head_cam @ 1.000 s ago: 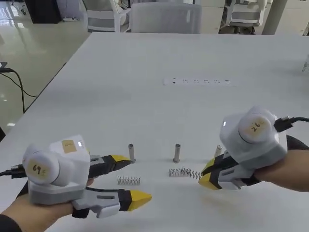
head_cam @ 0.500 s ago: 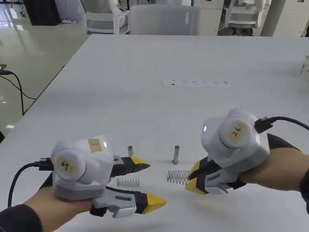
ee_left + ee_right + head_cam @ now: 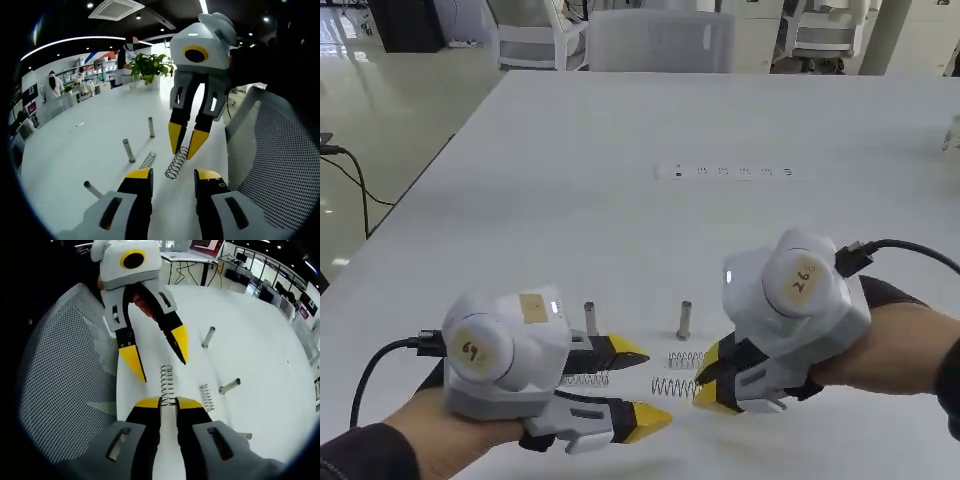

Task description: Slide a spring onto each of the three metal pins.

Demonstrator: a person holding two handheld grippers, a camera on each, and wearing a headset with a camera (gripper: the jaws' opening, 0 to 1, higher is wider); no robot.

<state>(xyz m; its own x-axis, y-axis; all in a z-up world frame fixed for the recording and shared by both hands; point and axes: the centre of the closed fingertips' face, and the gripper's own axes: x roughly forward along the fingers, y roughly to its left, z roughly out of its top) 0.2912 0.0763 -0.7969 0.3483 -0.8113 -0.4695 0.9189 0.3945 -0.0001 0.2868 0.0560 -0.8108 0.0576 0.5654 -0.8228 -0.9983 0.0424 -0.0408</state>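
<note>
My right gripper (image 3: 703,382) is shut on one end of a spring (image 3: 673,386), which sticks out towards my left gripper (image 3: 645,388). The left gripper is open, its yellow fingertips (image 3: 140,174) just short of the held spring (image 3: 177,163). In the right gripper view the spring (image 3: 167,382) rises from my shut right gripper (image 3: 168,402). A second spring (image 3: 685,359) lies on the table (image 3: 620,200) beside it, and a third spring (image 3: 584,379) lies by the left gripper's far jaw. Two metal pins (image 3: 590,317) (image 3: 685,320) stand upright behind them. The left gripper view has three pins (image 3: 150,127) (image 3: 129,150) (image 3: 93,190).
A white power strip (image 3: 730,171) lies flat farther back on the table. Chairs (image 3: 660,40) stand at the far edge. A black cable (image 3: 360,190) hangs off to the left over the floor. The person's hands hold both grippers near the front edge.
The right gripper has moved left and nearer to me with a spring in its jaws. The left gripper has moved right, so the two now face each other closely.
</note>
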